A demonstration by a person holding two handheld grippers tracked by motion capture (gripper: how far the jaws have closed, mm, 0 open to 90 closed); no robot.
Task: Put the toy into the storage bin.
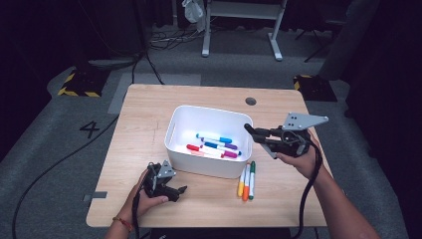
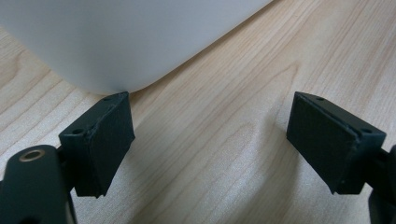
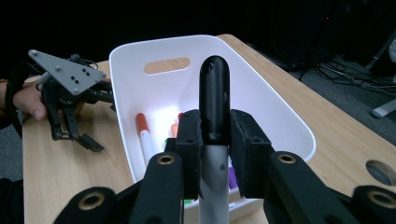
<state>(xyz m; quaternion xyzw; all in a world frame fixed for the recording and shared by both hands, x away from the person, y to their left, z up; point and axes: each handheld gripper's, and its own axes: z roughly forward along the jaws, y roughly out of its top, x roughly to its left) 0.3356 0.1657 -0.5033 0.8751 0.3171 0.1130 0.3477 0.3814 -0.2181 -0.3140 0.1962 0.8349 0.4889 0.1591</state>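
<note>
Floor (image 1: 59, 149) w/ painted "4" (image 1: 90, 129)

High view looks down on the table (image 1: 149, 107) — gripper views sit close, sharing the white bin (image 1: 209, 119).

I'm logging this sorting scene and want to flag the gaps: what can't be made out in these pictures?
- Black-capped marker in the right gripper, right gripper view: its lower barrel runs off the bottom edge.
- Markers in the white bin, right gripper view: mostly hidden behind the jaws, count unclear.
- White bin, left gripper view: a blurred wall cut off by the top edge.
- Left gripper, high view: jaw gap too small to judge.
</note>
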